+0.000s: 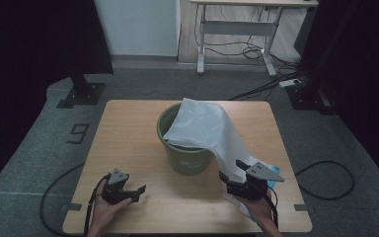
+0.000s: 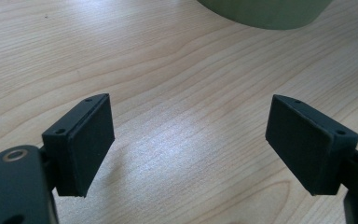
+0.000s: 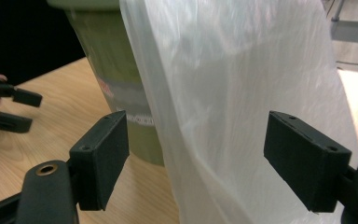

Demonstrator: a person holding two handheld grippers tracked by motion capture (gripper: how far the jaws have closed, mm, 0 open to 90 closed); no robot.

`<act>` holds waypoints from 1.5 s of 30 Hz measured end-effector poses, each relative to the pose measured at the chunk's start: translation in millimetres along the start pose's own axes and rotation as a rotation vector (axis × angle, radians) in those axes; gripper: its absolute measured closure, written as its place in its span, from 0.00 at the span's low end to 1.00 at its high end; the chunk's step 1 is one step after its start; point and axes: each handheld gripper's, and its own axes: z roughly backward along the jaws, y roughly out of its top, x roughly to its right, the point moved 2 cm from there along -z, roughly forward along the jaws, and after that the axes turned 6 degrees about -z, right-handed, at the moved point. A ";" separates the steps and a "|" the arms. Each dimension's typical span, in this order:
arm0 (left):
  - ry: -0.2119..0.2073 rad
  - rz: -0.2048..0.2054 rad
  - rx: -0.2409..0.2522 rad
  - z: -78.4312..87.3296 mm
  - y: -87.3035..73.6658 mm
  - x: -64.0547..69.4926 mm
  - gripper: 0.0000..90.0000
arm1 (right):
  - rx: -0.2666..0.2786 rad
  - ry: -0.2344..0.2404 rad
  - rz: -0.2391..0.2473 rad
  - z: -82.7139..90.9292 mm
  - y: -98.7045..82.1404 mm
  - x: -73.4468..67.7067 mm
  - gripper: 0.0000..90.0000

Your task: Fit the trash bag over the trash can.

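A green bucket (image 1: 185, 148) stands on the middle of the wooden table (image 1: 128, 128). A white plastic bag (image 1: 205, 126) lies draped over its rim and hangs down its right side to the tabletop. My right gripper (image 1: 232, 170) is open at the bag's lower end. In the right gripper view the bag (image 3: 242, 93) hangs between and beyond the wide jaws of that gripper (image 3: 196, 154), untouched by the pads, with the bucket (image 3: 112, 70) behind. My left gripper (image 1: 137, 194) rests open near the front left, over bare wood (image 2: 189, 140), the bucket's base (image 2: 265, 11) ahead.
A blue scrap (image 1: 275, 173) lies beside my right gripper on the table. Beyond the table stand a black stand base (image 1: 81, 94) at the left and a desk frame (image 1: 237, 29) at the back, with cables (image 1: 325, 180) on the grey floor.
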 end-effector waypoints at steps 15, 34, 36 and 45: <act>0.012 0.008 0.016 3.6 1.5 -0.6 0.17 | -0.073 -0.032 0.027 -18.5 -19.3 14.4 0.83; 0.026 0.003 0.058 12.4 12.5 4.9 0.17 | 0.062 -0.043 0.145 9.0 25.7 20.8 0.98; 0.024 -0.002 0.063 13.4 14.6 6.2 0.17 | 0.079 -0.049 0.157 12.1 34.5 21.0 0.98; 0.024 -0.021 0.086 16.5 21.7 11.8 0.17 | 0.128 -0.049 0.231 17.6 72.6 9.6 0.98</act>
